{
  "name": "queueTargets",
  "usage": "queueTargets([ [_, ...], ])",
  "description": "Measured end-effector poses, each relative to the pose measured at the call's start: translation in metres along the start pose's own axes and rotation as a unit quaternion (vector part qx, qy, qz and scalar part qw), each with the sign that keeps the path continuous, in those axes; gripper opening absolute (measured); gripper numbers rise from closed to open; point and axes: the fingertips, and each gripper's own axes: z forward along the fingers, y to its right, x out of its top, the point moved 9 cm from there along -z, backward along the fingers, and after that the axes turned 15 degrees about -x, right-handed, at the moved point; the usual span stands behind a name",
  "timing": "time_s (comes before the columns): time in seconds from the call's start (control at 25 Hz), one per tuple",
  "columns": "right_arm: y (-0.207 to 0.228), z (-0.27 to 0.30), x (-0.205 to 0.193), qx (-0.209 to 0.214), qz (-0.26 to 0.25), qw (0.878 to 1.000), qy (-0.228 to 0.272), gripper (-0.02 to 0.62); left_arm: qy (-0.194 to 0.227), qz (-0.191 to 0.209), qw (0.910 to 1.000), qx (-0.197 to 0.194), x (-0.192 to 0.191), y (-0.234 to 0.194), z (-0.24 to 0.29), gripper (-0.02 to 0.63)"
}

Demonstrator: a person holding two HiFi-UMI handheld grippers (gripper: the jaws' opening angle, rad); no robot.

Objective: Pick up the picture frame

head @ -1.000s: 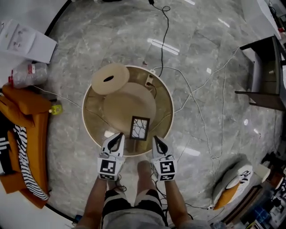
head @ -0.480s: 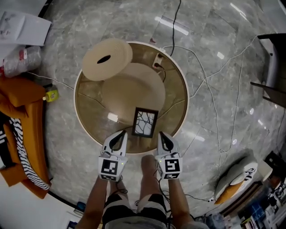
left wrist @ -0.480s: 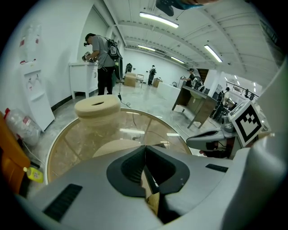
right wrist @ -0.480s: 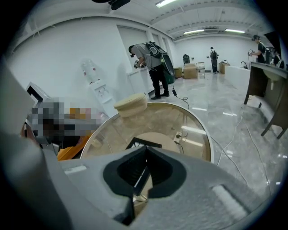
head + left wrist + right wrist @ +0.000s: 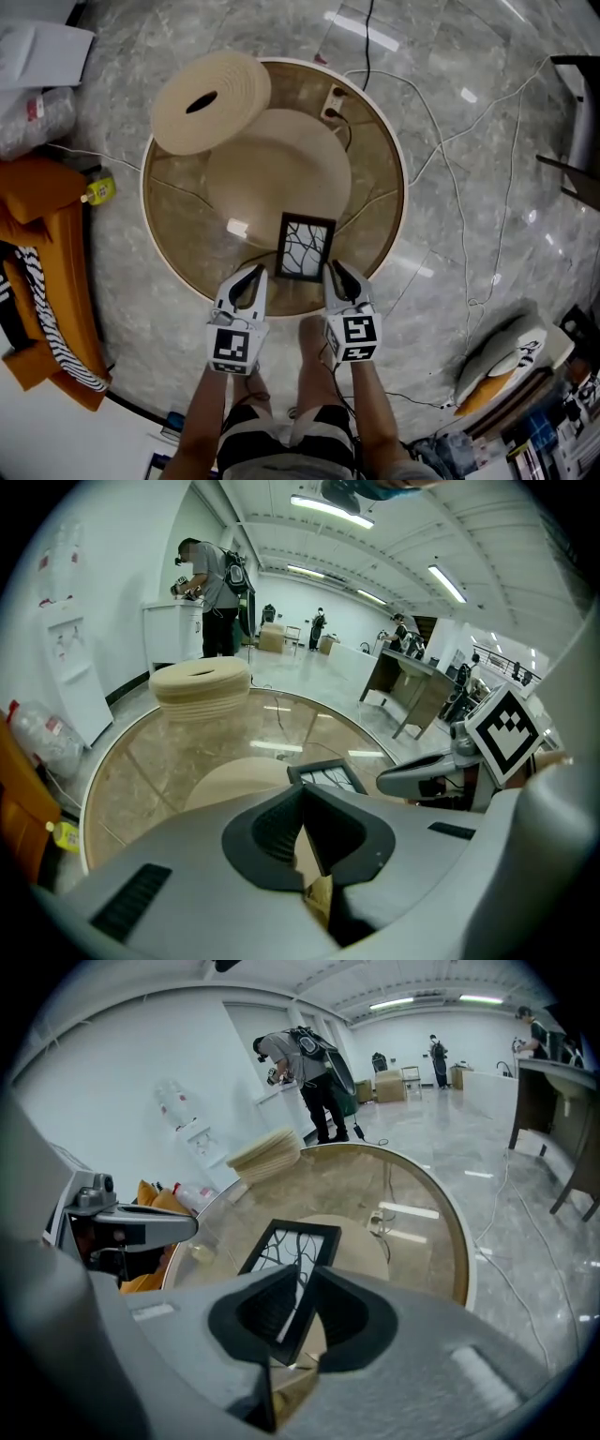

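The picture frame (image 5: 305,247), black-edged with a branch drawing, lies flat near the front rim of the round glass table (image 5: 178,248). My left gripper (image 5: 254,275) hovers just left of the frame's near corner with its fingers together and nothing between them. My right gripper (image 5: 335,270) is at the frame's near right corner, its jaws opening a little. In the right gripper view the frame (image 5: 295,1246) shows through the narrow gap between the fingertips of the right gripper (image 5: 307,1277); I see no pad pressing on it. The left gripper view shows the frame (image 5: 328,776) just beyond the left gripper (image 5: 302,794).
A beige ring-shaped spool (image 5: 211,101) sits on the table's far left. A power strip (image 5: 333,101) and cables (image 5: 441,169) trail to the right. Orange cloth (image 5: 47,234) lies left on the floor, slippers (image 5: 497,361) lower right. A person (image 5: 211,574) stands far off.
Both grippers have come down toward the table's front rim, and their tips now flank the frame's near edge. The table and frame look larger and closer.
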Motion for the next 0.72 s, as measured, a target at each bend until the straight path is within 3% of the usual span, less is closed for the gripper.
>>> queueTargets([
  [0.04, -0.002, 0.003, -0.001, 0.003, 0.004, 1.0, -0.008, 0.08, 0.0, -0.007, 1.0, 0.002, 0.001, 0.0, 0.001, 0.018],
  [0.28, -0.008, 0.021, -0.008, -0.013, 0.009, 0.999, -0.04, 0.156, -0.009, 0.023, 0.9997, -0.008, -0.01, -0.007, 0.003, 0.018],
  [0.72, -0.01, 0.034, -0.02, -0.011, -0.017, 0.999, -0.05, 0.152, -0.009, 0.0, 1.0, 0.0, -0.025, -0.011, 0.007, 0.018],
])
